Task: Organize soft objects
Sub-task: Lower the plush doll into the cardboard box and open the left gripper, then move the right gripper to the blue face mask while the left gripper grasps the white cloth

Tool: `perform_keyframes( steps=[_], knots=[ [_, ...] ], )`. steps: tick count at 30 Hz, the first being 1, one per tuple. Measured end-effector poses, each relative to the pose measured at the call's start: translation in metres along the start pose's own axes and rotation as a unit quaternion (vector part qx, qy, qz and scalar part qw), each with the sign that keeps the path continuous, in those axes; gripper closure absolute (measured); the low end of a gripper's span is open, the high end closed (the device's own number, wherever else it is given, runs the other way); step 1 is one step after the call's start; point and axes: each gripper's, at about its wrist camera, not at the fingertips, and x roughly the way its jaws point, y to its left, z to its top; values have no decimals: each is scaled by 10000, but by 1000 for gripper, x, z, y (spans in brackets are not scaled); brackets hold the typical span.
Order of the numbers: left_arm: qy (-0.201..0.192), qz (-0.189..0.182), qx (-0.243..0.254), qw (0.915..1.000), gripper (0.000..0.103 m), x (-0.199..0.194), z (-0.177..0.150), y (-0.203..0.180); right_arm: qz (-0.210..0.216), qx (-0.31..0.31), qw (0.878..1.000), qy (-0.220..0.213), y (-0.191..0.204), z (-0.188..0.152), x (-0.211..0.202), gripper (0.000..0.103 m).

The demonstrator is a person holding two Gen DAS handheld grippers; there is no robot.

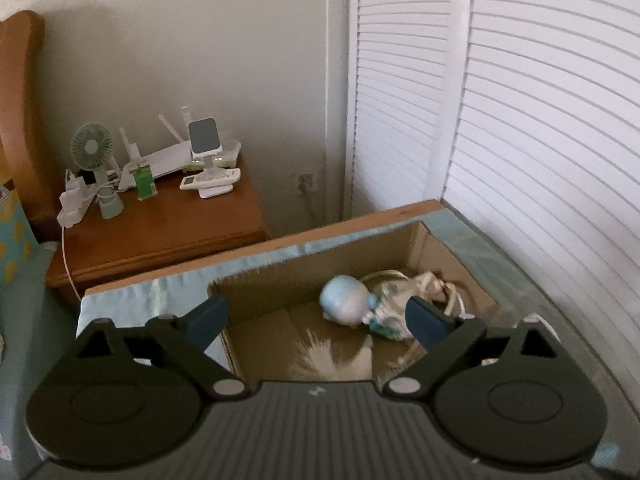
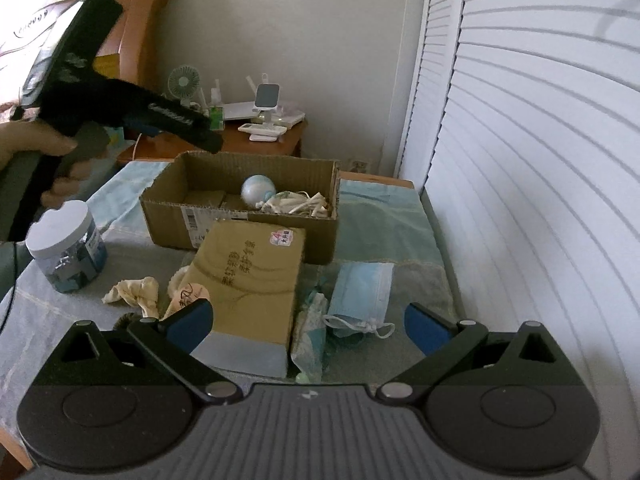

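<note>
I'm holding my left fingers (image 1: 316,316) spread wide over the open brown cardboard box (image 2: 240,216), nothing pinched. The pale blue round-headed soft toy (image 1: 346,300) is lying inside it. My right fingers (image 2: 308,322) are hanging spread, empty, above the light blue face mask (image 2: 360,292) on the bed.

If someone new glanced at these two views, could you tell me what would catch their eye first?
Probably the open cardboard box in the middle of the cloth-covered surface, with a pale blue ball and a tangle of white fabric inside. The left gripper hangs open right above it, holding nothing. In front of the box lie a tan tissue pack and a blue face mask, between the open right gripper's fingers.
</note>
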Motion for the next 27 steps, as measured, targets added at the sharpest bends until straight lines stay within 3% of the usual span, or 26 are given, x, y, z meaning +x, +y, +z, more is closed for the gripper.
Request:
perform_keyframes(
  steps=[14, 23, 27],
  knots=[
    [107, -342, 51, 9993, 6, -59, -69, -23, 13, 92, 9999, 144, -3, -25, -10, 0],
    [256, -600, 14, 9979, 5, -90, -122, -36, -71, 209, 9989, 418, -6, -53, -8, 0],
    [227, -552, 46, 9982, 3, -103, -141, -41, -130, 305, 9976, 609, -9, -63, 1, 0]
  ],
)
